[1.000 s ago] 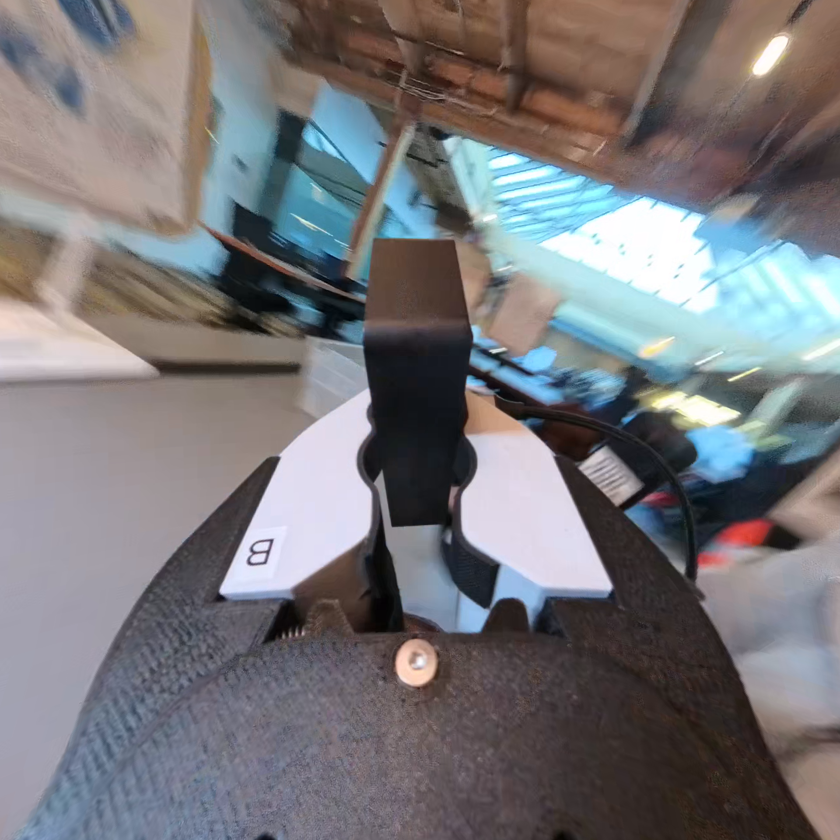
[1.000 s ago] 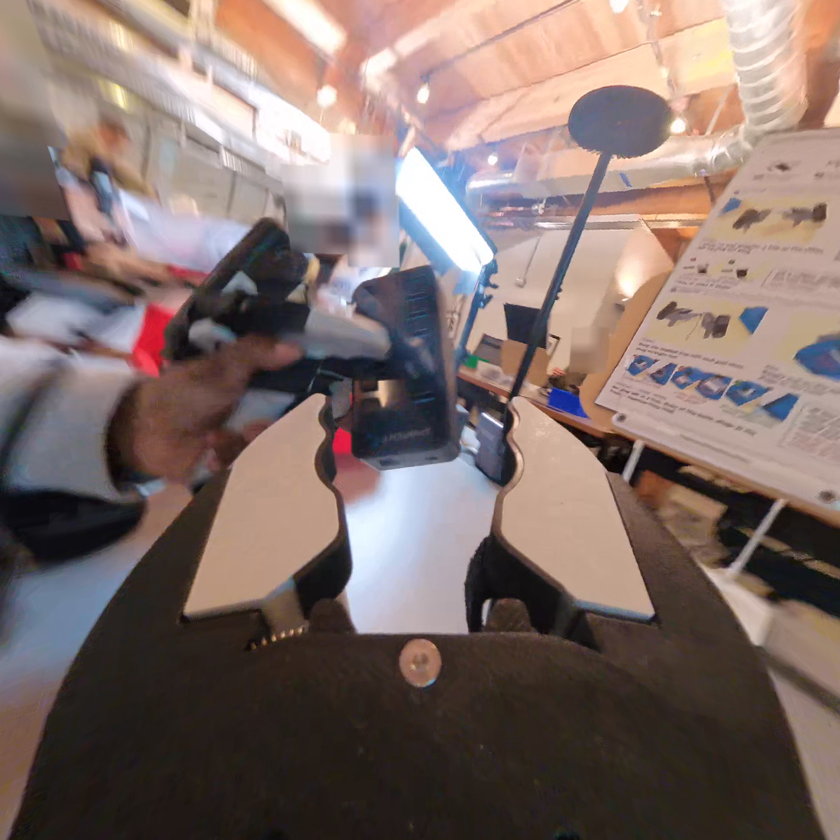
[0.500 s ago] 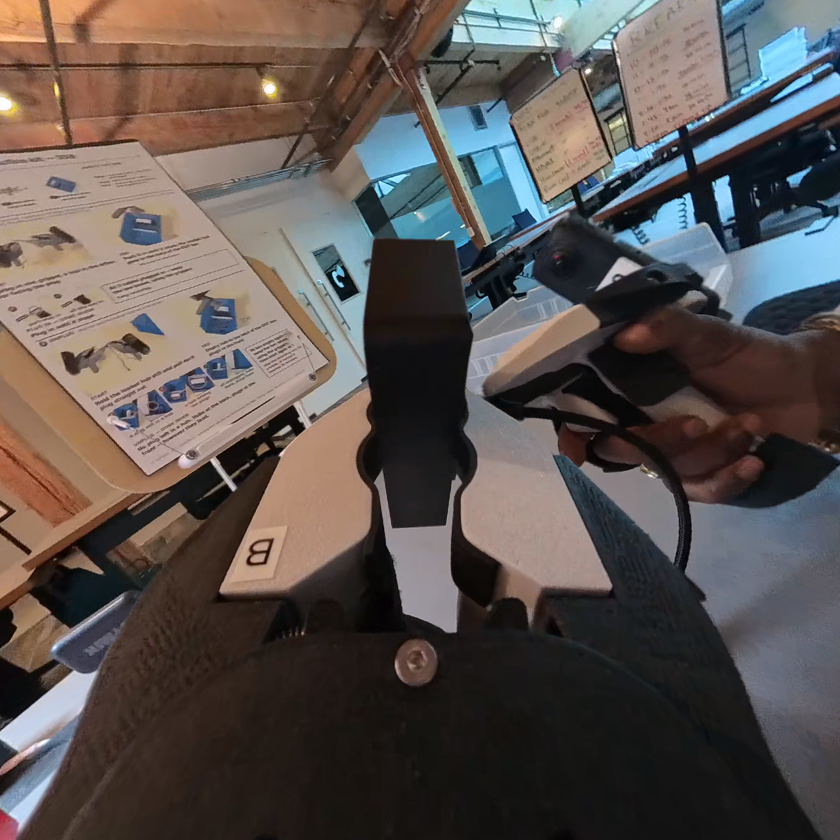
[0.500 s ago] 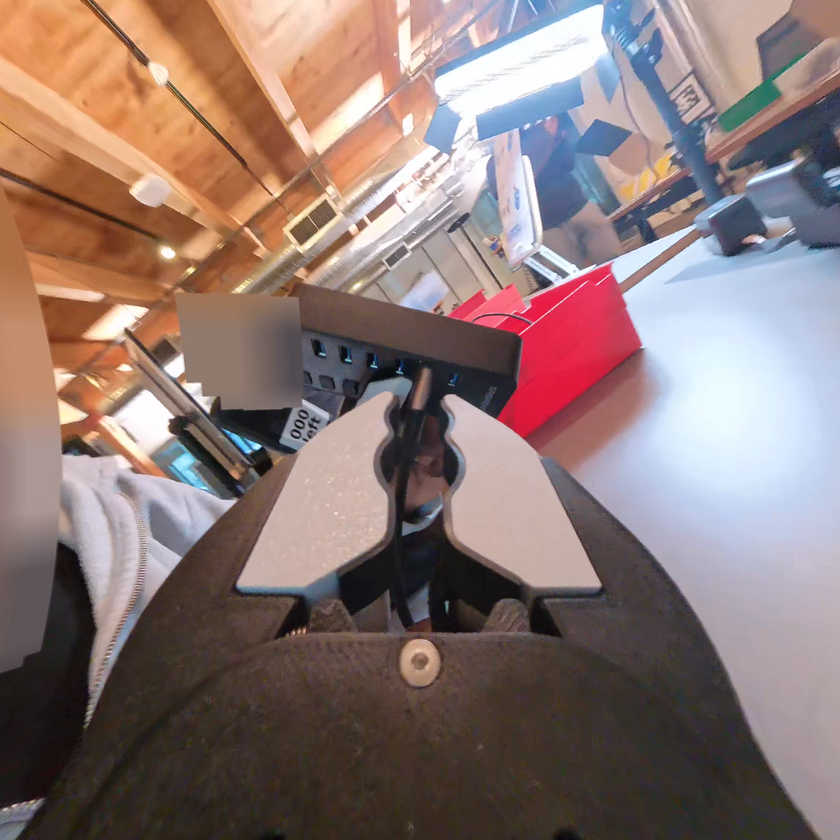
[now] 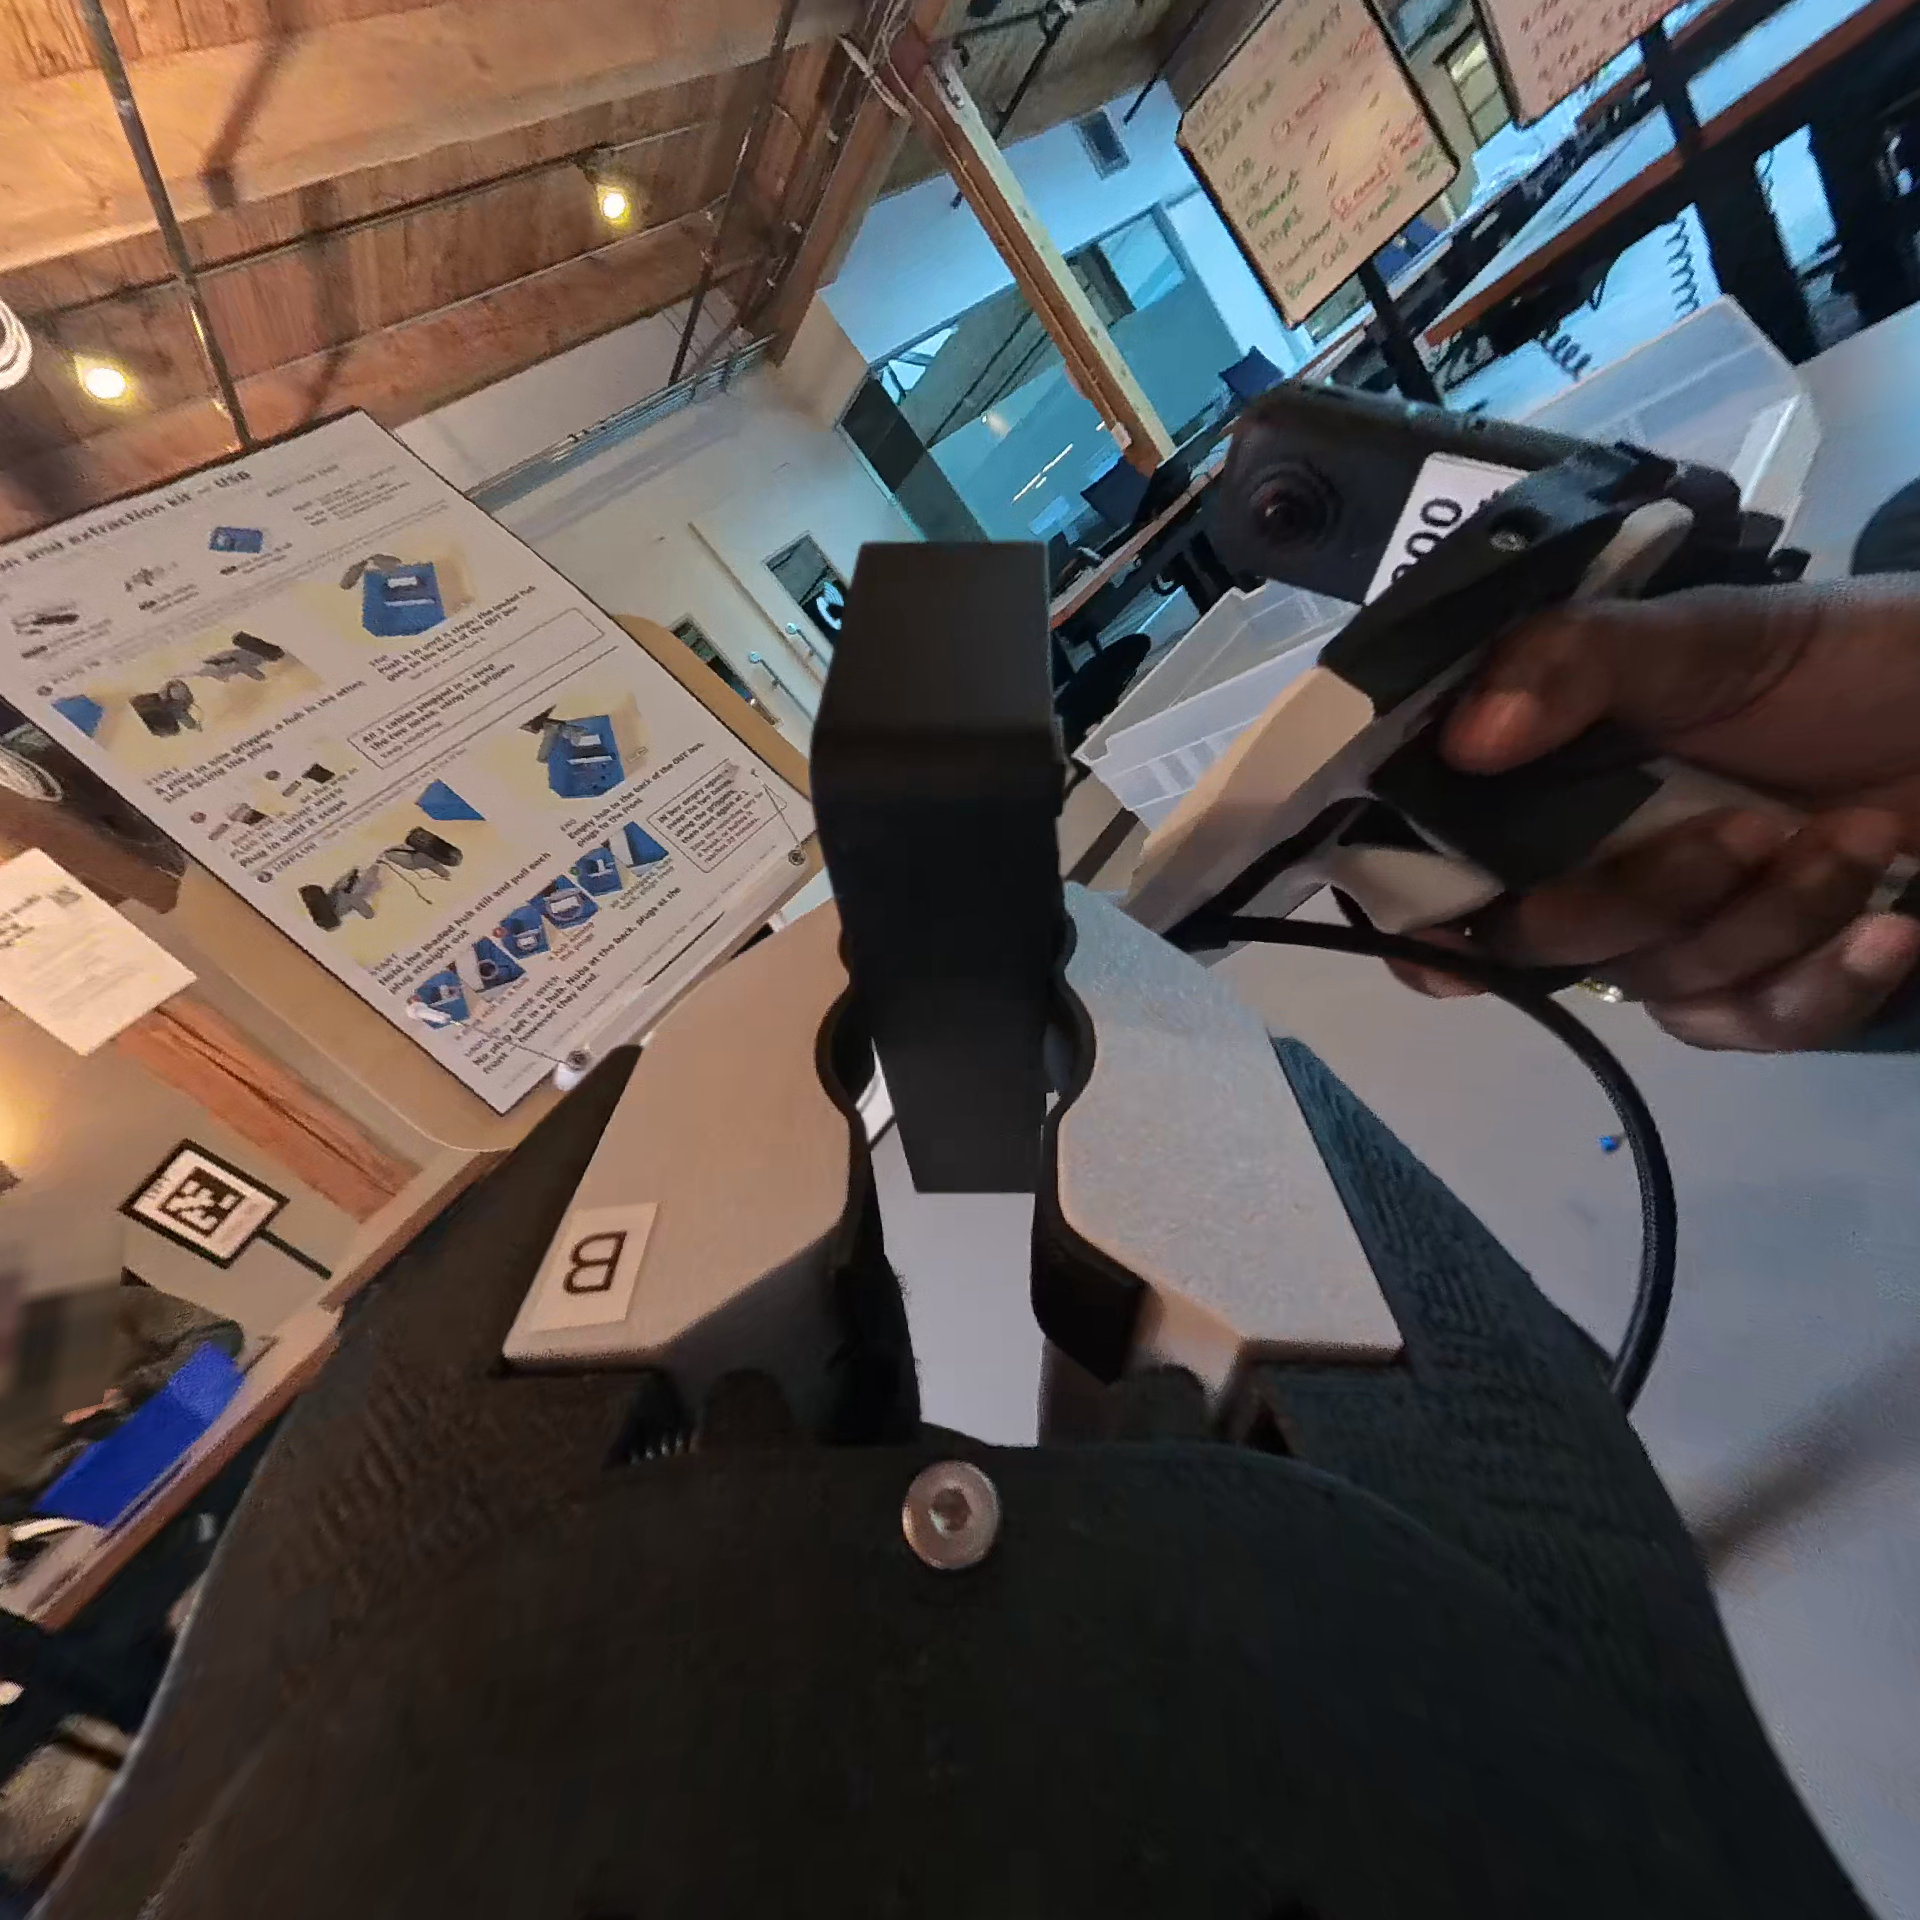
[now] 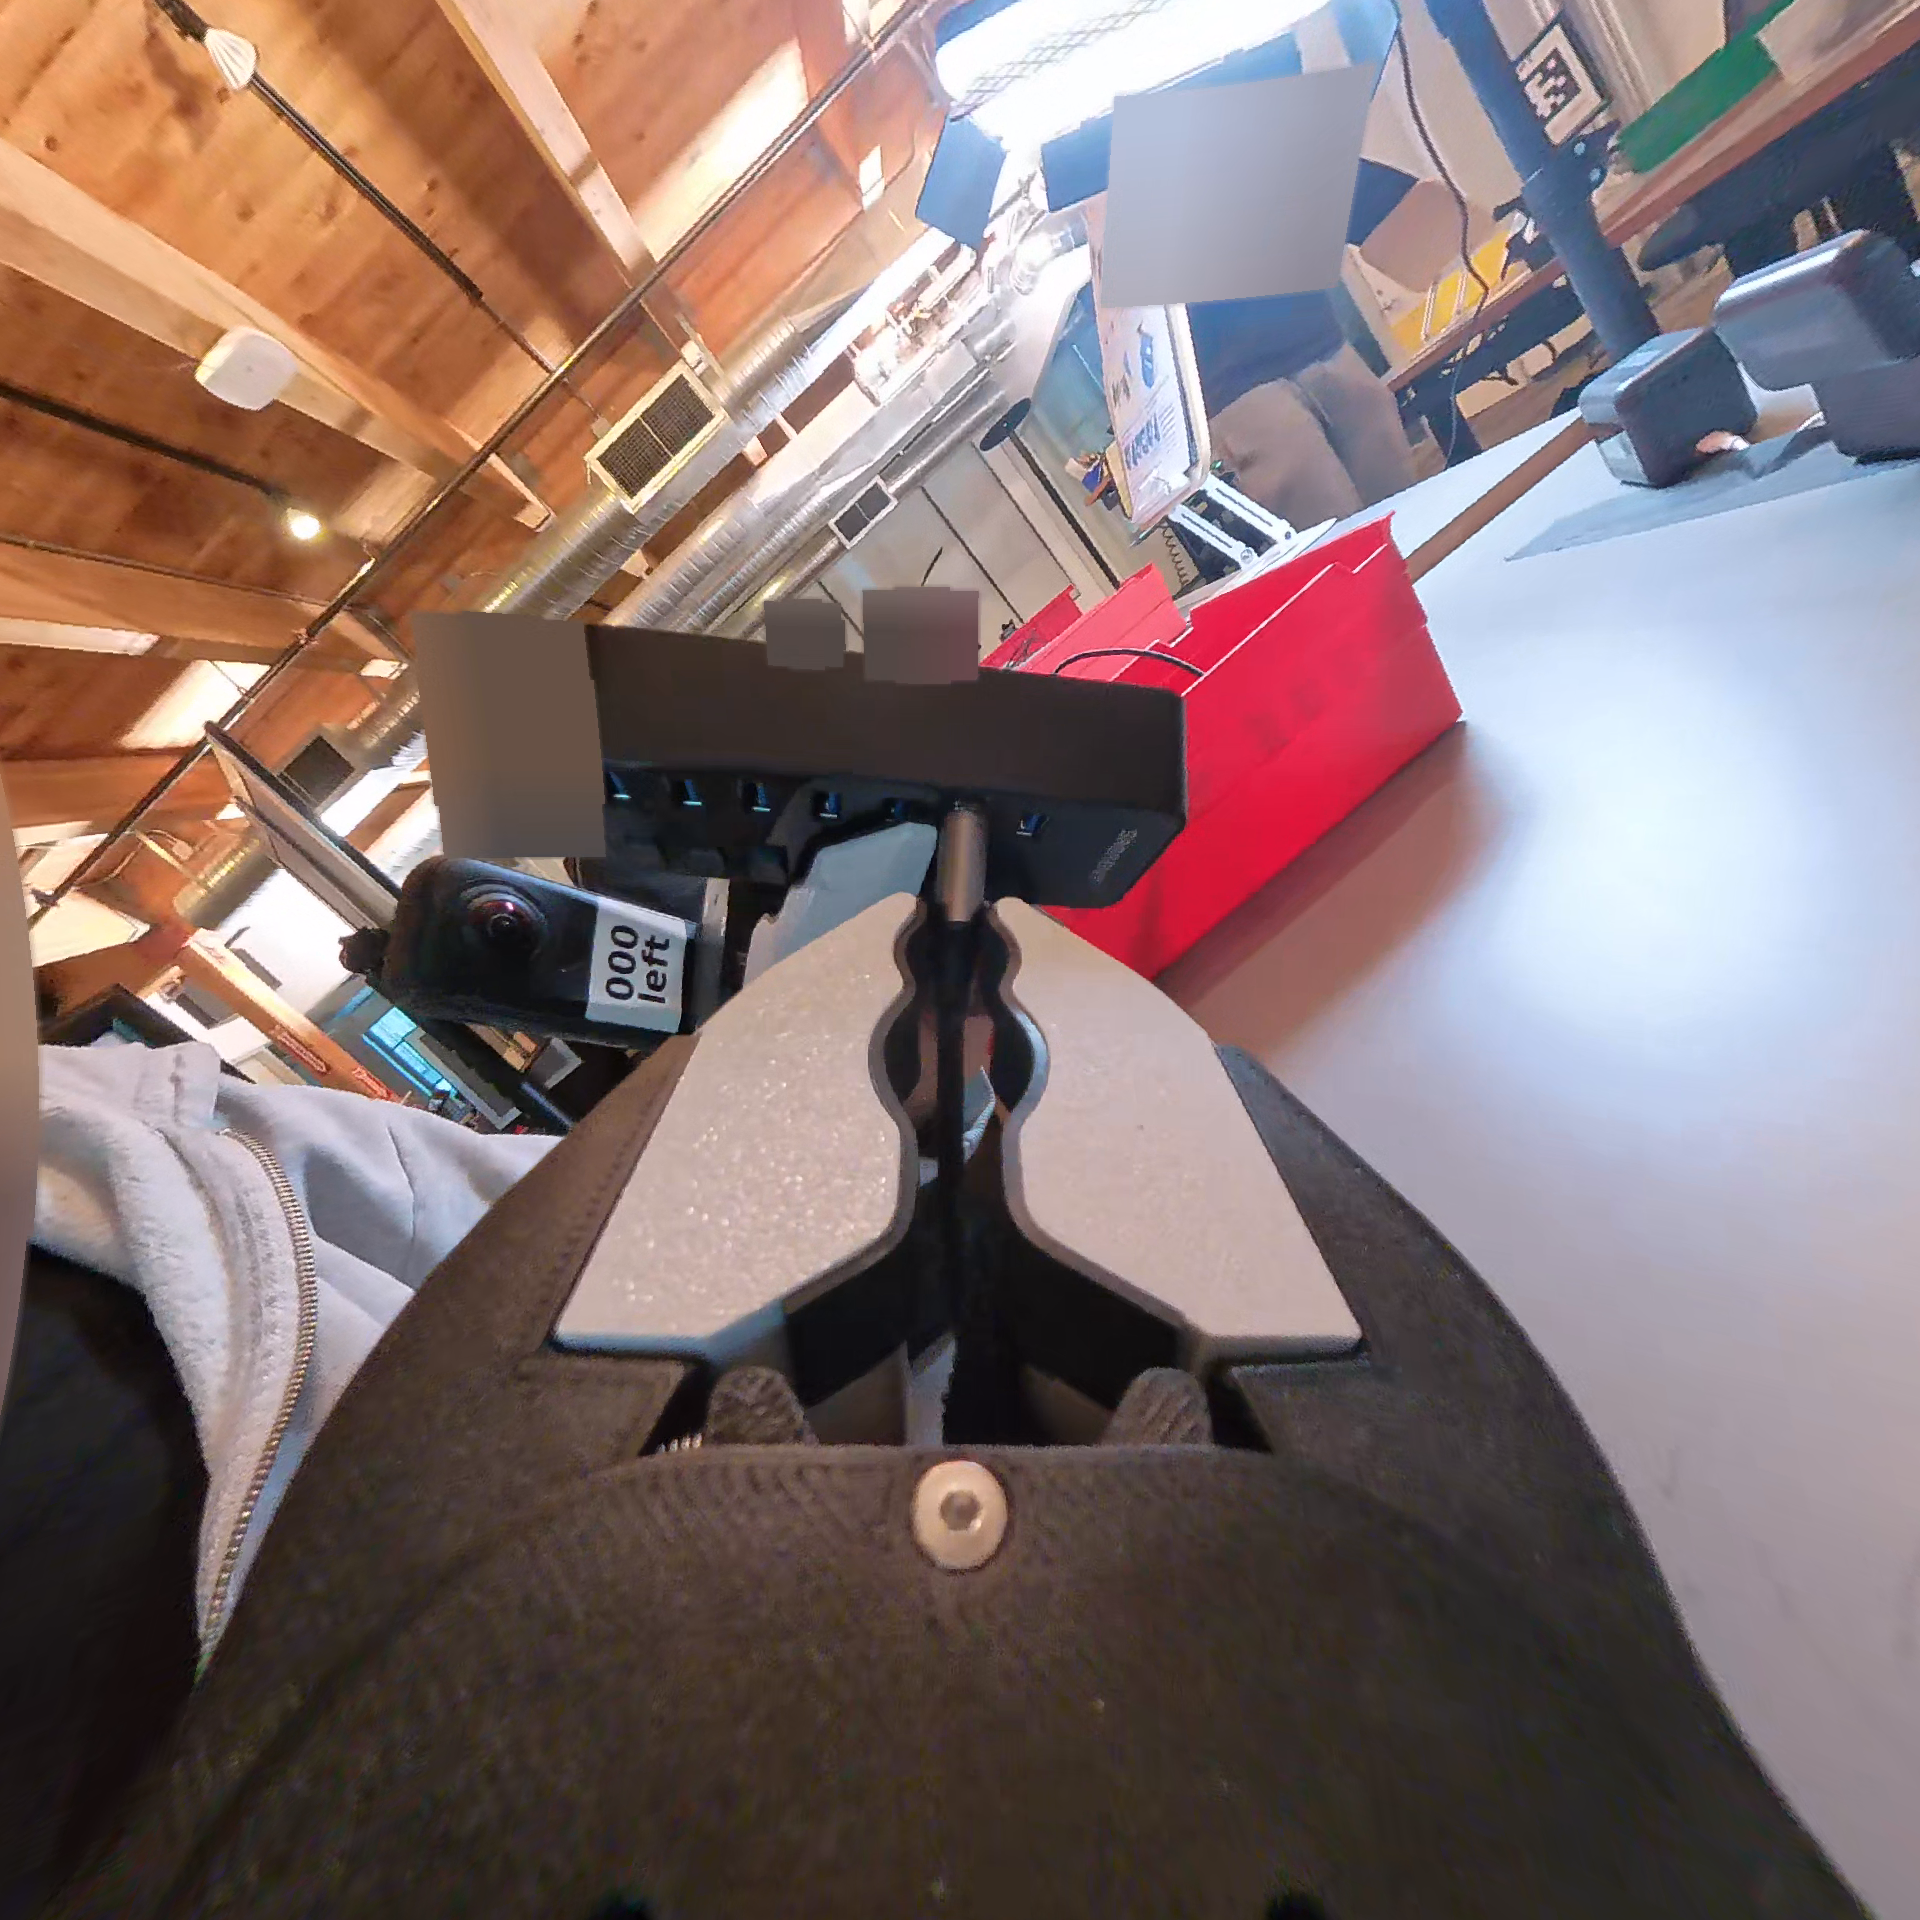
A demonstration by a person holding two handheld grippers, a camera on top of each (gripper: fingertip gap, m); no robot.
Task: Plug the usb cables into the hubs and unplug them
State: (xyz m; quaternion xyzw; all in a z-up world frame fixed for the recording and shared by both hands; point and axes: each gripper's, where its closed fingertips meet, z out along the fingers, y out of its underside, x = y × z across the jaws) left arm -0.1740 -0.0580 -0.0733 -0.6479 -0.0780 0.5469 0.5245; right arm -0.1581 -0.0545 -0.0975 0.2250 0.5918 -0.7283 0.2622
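My left gripper [image 5: 951, 971] is shut on a black USB hub [image 5: 935, 790], held end-on and raised above the table. In the right wrist view the hub [image 6: 894, 717] shows its row of blue ports. My right gripper [image 6: 951, 920] is shut on a USB cable's grey plug [image 6: 961, 857], whose tip sits in a port near the hub's right end. The black cable [image 6: 951, 1049] runs back between the fingers. In the left wrist view the right gripper [image 5: 1455, 727] shows at right in a person's hand, with the cable [image 5: 1621, 1174] looping below it.
A red bin [image 6: 1278, 727] stands on the grey table [image 6: 1610, 987] behind the hub. Clear plastic trays [image 5: 1558, 499] sit behind the right gripper. An instruction poster [image 5: 364, 727] stands at left. A person stands far off [image 6: 1288, 395]. A grey hooded sleeve [image 6: 156, 1143] is at left. My left and right fingertips are right by each other.
Both grippers swung round to face each other. My right gripper, open a second ago, has shut on the cable plug and brought it up to the hub's port.
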